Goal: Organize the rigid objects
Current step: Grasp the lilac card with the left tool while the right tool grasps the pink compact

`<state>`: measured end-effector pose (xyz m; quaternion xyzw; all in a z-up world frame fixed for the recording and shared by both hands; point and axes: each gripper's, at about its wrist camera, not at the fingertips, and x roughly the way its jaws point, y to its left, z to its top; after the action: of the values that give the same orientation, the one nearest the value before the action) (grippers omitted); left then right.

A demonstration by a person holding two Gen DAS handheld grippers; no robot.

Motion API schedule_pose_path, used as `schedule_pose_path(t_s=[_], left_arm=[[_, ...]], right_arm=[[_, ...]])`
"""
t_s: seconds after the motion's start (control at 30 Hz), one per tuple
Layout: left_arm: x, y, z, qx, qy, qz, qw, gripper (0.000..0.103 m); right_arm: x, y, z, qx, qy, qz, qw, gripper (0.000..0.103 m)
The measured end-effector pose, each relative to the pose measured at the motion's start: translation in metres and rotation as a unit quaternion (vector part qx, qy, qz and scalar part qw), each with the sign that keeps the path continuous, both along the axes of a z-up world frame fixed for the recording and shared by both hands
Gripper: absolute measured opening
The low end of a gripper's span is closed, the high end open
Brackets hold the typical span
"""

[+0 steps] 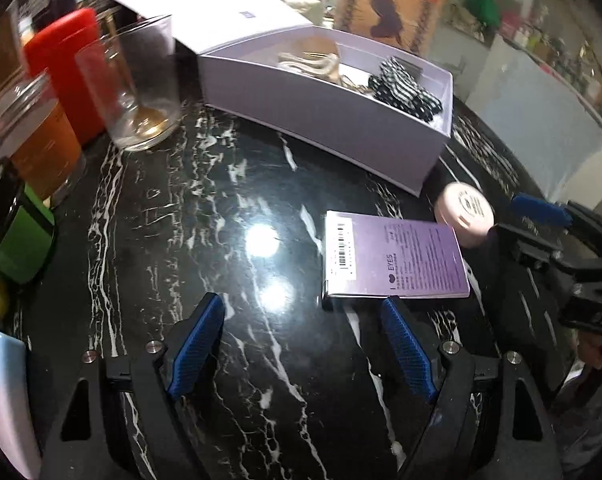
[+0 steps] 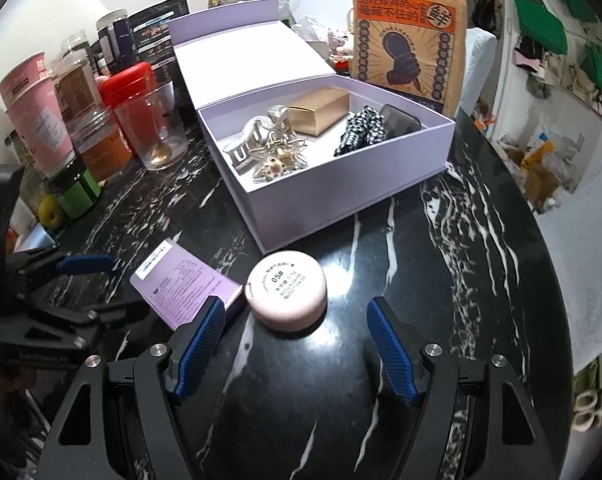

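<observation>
The small pink round case (image 2: pixel 287 294) looks hard, light and smooth, sits just in front of the purple box (image 2: pixel 341 184), best pinched across its sides by the right gripper (image 2: pixel 293 344), whose jaws stand apart and empty.

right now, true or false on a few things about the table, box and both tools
1. The lilac box is open. True.
2. The pink compact lies inside the box. False: it sits on the table, in front of the box.
3. The right tool grips the compact. False: it is open, holding nothing.
4. A purple card lies flat beside the compact. True.
5. The left tool is open and empty. True.
</observation>
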<state>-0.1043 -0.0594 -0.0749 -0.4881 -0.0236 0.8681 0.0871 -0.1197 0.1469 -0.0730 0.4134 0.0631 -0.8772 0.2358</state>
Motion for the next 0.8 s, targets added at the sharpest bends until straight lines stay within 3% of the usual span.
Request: schedule_pose_path(t_s=[0.1,0.23,0.43,0.5,0.57,0.8], left_arm=[[0.001,-0.006,0.002,0.038,-0.003,0.0,0.9993,0.082],[0.004,-0.002,0.005,0.074,0.001,-0.016,0.9971,0.082],[0.001,0.021,0.014,0.078,0.018,-0.054,0.9953,0.082],[-0.003,0.025,0.016,0.075,0.016,-0.061,0.9952,0.082],[-0.005,0.03,0.015,0.072,0.013,-0.065,0.9952,0.082],[-0.013,0.042,0.004,0.076,-0.007,-0.074,0.9944,0.083]], right_arm=[[-0.007,-0.006,-0.005,0.03,0.004,-0.007,1.0,0.074],[-0.018,-0.006,-0.012,0.024,-0.012,0.0,1.0,0.074],[-0.027,-0.012,-0.017,0.021,-0.016,0.019,0.999,0.074],[-0.028,-0.01,-0.017,0.007,-0.027,0.026,0.999,0.066],[-0.026,-0.008,-0.018,0.003,-0.033,0.032,0.999,0.051],[-0.02,0.004,-0.02,0.005,-0.031,0.024,0.999,0.051]])
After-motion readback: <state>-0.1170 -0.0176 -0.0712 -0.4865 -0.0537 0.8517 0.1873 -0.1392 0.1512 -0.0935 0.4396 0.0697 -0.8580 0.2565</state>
